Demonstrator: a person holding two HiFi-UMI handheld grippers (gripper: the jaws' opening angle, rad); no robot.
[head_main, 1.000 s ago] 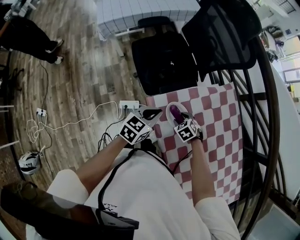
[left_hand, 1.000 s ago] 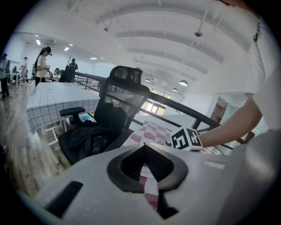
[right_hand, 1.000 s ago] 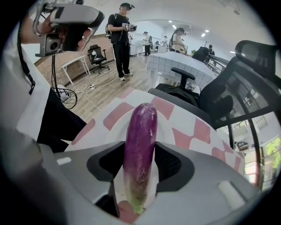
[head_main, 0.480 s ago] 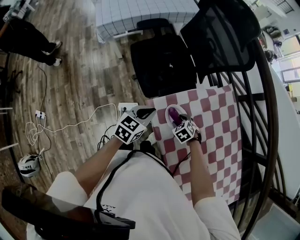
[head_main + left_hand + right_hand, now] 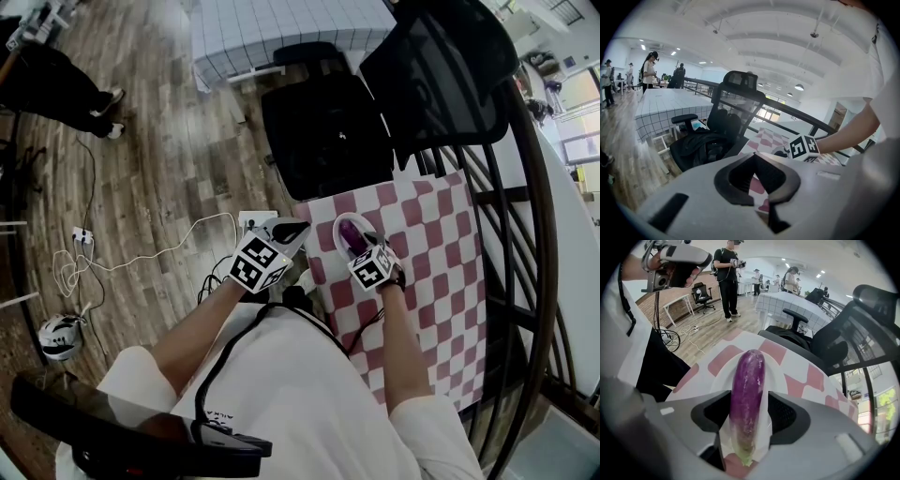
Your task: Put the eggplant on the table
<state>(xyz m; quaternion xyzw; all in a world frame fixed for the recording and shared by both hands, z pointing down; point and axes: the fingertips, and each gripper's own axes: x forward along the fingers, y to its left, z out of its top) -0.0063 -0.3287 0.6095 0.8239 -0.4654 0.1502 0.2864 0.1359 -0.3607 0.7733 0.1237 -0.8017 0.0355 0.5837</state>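
Presently the right gripper is opening its jaws around the long purple eggplant on a white plate atop the red-checked table. The left gripper has its jaws pressed together, empty.

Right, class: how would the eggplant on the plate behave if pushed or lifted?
The eggplant looks long and round, so it would probably roll sideways on the white plate. Its glossy skin may slip when gripped. It lies straight, so probably stiff.
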